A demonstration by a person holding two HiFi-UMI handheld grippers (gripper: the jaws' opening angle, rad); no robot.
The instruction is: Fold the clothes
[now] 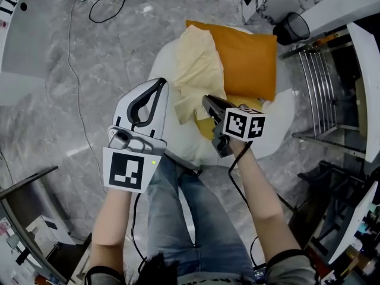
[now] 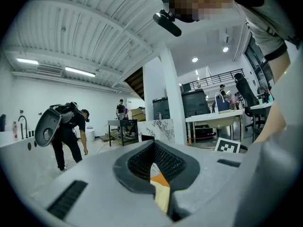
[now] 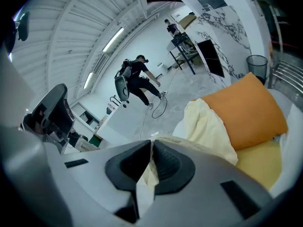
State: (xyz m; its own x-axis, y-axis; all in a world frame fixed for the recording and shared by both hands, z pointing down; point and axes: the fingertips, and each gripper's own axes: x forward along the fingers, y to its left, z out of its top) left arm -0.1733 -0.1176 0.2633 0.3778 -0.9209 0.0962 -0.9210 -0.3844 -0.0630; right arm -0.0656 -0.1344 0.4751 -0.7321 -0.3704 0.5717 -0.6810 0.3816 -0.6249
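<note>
A cream garment (image 1: 199, 64) lies crumpled on a round white seat (image 1: 279, 129), partly over an orange cloth (image 1: 249, 58). My left gripper (image 1: 161, 82) is at the garment's left edge with its jaws together. In the left gripper view a strip of cream and orange cloth (image 2: 161, 186) shows in the slit of the left gripper (image 2: 152, 151). My right gripper (image 1: 205, 98) reaches the garment's lower edge. In the right gripper view the right gripper (image 3: 150, 143) is shut on a fold of the cream garment (image 3: 208, 126), with the orange cloth (image 3: 241, 112) behind it.
A yellow cloth (image 1: 205, 126) lies under the garment near the right gripper. A black bin (image 1: 291, 27) and a metal rack (image 1: 320, 94) stand to the right. A cable (image 1: 107, 5) runs over the grey floor. The person's jeans (image 1: 190, 218) are below the seat.
</note>
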